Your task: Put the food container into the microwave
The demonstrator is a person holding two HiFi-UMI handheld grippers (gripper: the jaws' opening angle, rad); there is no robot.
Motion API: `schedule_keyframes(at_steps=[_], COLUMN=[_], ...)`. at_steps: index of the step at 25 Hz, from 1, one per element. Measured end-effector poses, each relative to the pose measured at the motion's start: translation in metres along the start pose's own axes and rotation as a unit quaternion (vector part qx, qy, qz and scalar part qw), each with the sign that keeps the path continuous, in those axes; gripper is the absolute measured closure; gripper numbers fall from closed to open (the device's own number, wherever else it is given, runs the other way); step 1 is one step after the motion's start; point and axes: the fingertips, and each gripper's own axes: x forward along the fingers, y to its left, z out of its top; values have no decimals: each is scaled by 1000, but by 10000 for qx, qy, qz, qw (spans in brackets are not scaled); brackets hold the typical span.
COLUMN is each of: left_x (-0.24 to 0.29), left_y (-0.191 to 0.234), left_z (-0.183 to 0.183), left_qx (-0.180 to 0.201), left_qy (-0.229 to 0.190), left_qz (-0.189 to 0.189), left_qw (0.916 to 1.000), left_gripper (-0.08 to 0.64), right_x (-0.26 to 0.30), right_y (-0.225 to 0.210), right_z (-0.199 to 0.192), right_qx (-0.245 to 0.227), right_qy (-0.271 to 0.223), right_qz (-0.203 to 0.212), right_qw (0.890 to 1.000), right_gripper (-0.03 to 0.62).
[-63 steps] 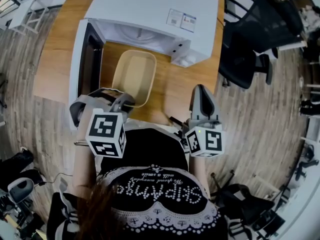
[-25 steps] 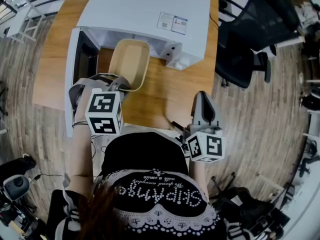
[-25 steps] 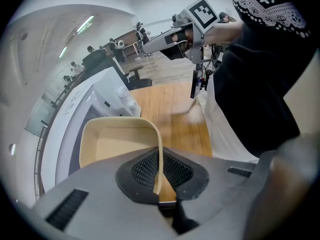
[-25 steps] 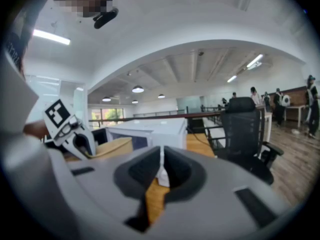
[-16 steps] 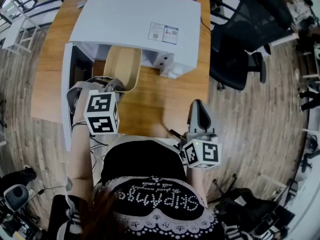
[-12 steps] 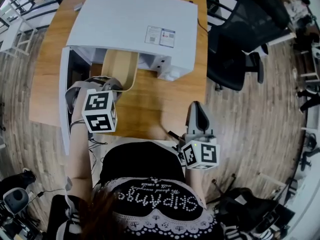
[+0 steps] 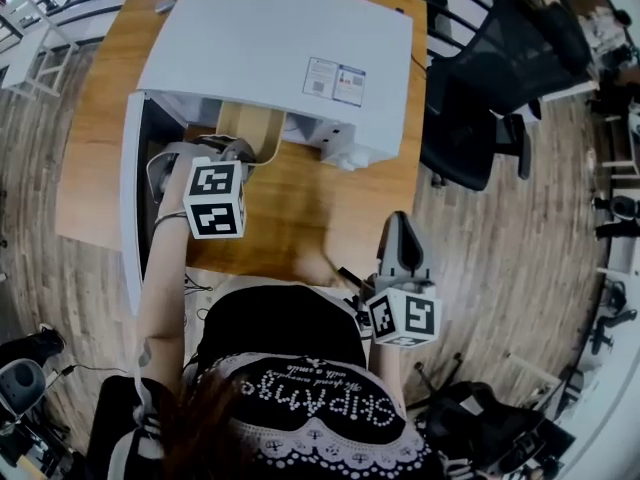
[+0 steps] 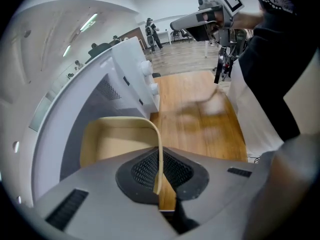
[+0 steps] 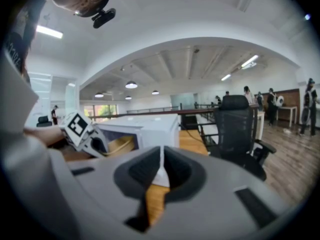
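The beige food container (image 7: 251,128) lies on the wooden table, its far part inside the open white microwave (image 7: 280,43). My left gripper (image 7: 236,154) is shut on the container's near rim. In the left gripper view the thin rim (image 8: 158,164) runs pinched between the pads, and the container (image 8: 117,141) reaches into the microwave's cavity (image 8: 90,114). My right gripper (image 7: 398,226) hangs over the table's near edge, away from the container. In its own view the right gripper (image 9: 161,170) is shut with nothing between its pads.
The microwave door (image 7: 132,208) stands swung open at the left, close beside my left hand. The wooden table (image 7: 310,203) shows bare wood in front of the microwave. Black office chairs (image 7: 480,98) stand to the right on the plank floor.
My left gripper has carried the container away from me, so more of it is now under the microwave's top. The right gripper has stayed near the table's edge.
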Motion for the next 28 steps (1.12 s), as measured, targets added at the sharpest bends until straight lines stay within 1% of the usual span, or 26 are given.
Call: schedule_keyframes(at_steps=[3, 11, 15, 22, 28], left_x=[9, 32, 44, 57, 64], left_y=[9, 25, 34, 52, 56], left_z=[-6, -10, -18, -23, -26], left_qx=[-74, -147, -117, 49, 52], left_qy=[4, 31, 183, 463, 562], left_qz=[12, -202, -296, -210, -184], left_qw=[10000, 9997, 9993, 9987, 9982], left_gripper=[523, 523, 523, 523, 523], right_x=[4, 17, 23, 28, 31], right_y=[1, 0, 0, -3, -4], right_z=[0, -5, -6, -11, -12], right_qx=[20, 50, 82, 135, 140], right_qy=[39, 185, 221, 319, 371], right_qz=[2, 0, 3, -26, -52], right_qw=[10000, 9998, 9997, 9994, 9992], right_gripper=[549, 549, 551, 549, 549])
